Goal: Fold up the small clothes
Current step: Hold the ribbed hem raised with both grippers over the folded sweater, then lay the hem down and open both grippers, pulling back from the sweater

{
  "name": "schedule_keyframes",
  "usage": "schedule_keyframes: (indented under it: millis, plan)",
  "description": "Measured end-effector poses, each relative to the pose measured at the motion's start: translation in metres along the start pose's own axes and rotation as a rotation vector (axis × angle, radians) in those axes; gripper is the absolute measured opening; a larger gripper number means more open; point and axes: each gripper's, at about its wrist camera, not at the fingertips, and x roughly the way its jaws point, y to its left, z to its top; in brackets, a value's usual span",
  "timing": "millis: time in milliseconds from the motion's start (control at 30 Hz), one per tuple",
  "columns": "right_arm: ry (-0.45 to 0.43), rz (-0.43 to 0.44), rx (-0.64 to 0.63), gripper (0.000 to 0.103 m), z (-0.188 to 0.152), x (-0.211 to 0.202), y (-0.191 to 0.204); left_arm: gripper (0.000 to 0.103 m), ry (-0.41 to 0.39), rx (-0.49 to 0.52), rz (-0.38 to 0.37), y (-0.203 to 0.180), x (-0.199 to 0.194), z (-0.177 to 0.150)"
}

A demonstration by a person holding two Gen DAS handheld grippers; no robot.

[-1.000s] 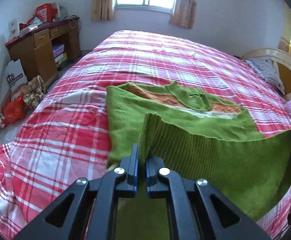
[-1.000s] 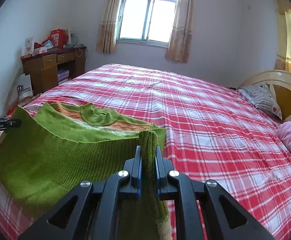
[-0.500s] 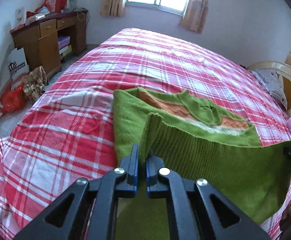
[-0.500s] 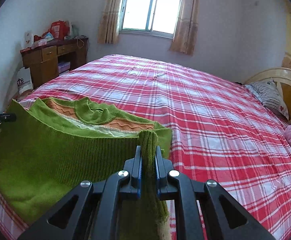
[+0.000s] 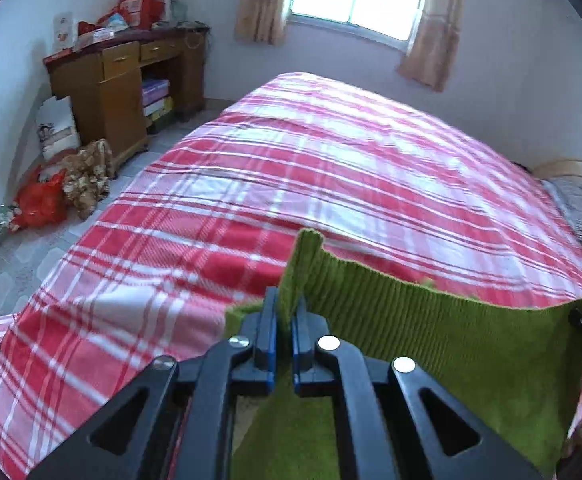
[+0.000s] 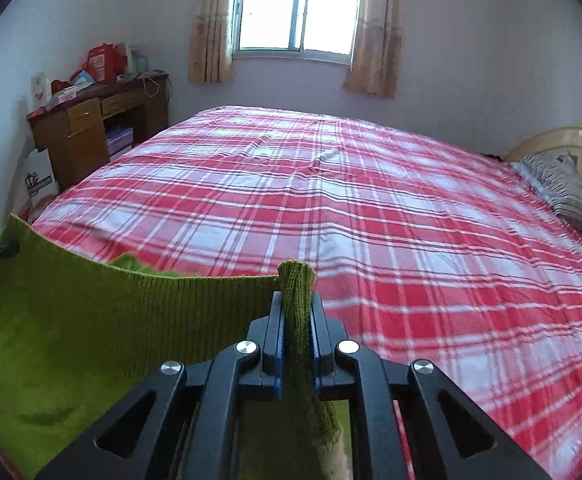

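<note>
The left claw (image 5: 282, 312) was clamped on one corner of the green sweater (image 5: 431, 344), and the right claw (image 6: 297, 312) was clamped on the other corner of the same ribbed hem, each with a tuft of knit standing up between its closed jaws. Held that way, the hem stretched taut between the two claws like a raised band, which kept the edge straight and stopped the soft knit from bunching. The rest of the sweater hung and trailed below the hem near the foot-side edge of the bed (image 6: 371, 200), toward the near corner on the desk (image 6: 87, 132) side. A bit of the garment's far part showed just above the stretched hem. Gripping both corners looked meant to carry the lower edge over the body in one even fold. The plaid bedspread beyond lay flat.
</note>
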Motion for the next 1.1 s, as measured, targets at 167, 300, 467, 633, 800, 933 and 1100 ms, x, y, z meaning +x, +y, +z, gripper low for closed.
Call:
schedule_keyframes:
  millis: [167, 300, 467, 633, 800, 933, 1100]
  plan:
    - [0.064, -0.028, -0.033, 0.01, -0.007, 0.048, 0.008, 0.005, 0.038, 0.003, 0.084, 0.001, 0.036, -0.008]
    - [0.206, -0.025, -0.027, 0.014, -0.014, 0.082, 0.006, 0.012, 0.057, 0.01, 0.129, 0.0, 0.044, -0.013]
    - [0.131, -0.031, 0.038, 0.023, -0.012, 0.059, -0.007, 0.017, 0.068, 0.053, 0.144, -0.004, 0.038, -0.011]
    - [-0.072, -0.136, 0.11, 0.023, -0.024, -0.041, -0.029, 0.073, -0.041, 0.18, 0.173, -0.008, -0.023, -0.029]
    - [0.001, 0.007, -0.001, 0.023, -0.064, -0.086, 0.005, 0.073, -0.083, 0.283, 0.107, -0.031, -0.072, -0.071]
    - [0.056, 0.031, -0.046, 0.023, -0.096, -0.088, 0.027, 0.074, -0.054, 0.311, 0.044, -0.056, -0.083, -0.107]
    - [0.138, 0.006, -0.02, 0.023, -0.131, -0.075, 0.022, 0.074, 0.011, 0.303, 0.056, -0.065, -0.073, -0.132]
